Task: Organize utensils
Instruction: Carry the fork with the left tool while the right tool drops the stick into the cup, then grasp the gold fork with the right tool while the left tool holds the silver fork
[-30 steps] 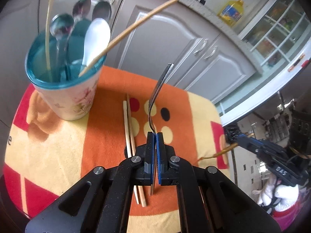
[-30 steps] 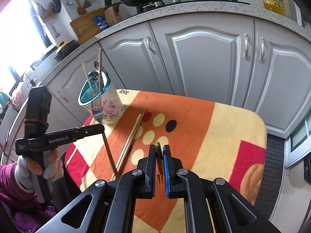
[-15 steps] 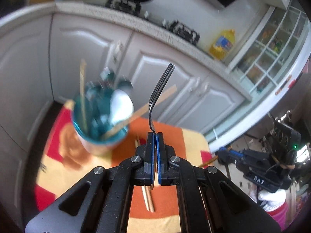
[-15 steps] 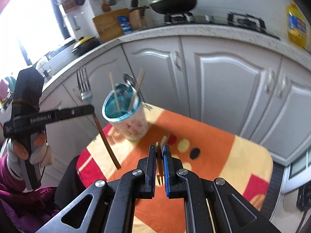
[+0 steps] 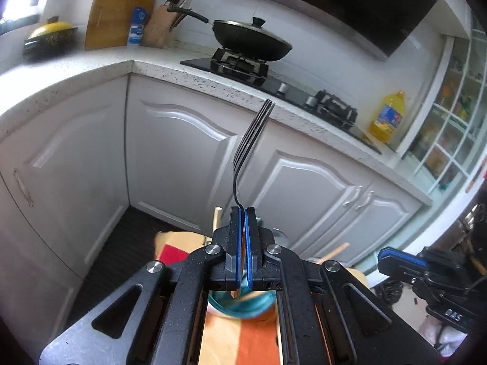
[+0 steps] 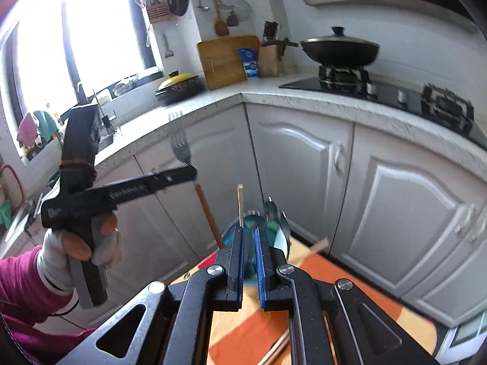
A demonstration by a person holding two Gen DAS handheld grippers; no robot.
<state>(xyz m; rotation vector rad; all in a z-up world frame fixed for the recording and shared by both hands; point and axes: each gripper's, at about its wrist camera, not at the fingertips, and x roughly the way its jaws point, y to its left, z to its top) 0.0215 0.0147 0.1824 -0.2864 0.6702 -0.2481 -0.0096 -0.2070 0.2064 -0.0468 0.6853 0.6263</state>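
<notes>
My left gripper is shut on a steel fork, held upright, tines up, with its wooden handle hanging below. It also shows in the right wrist view, with the fork above it. The teal-rimmed utensil cup sits just under the left gripper, mostly hidden; in the right wrist view the cup holds spoons and chopsticks. My right gripper has its jaws a small gap apart, close above the cup; whether it still holds the small gold fork is not visible.
The orange and yellow cloth covers the small table. Two loose chopsticks lie on it near the right gripper. White cabinets and a counter with a wok stand behind. The other gripper shows at right.
Both grippers have lifted and tilted up, so the views swung from the tabletop to the cabinets and counter. The left gripper with the fork has moved over the cup.
</notes>
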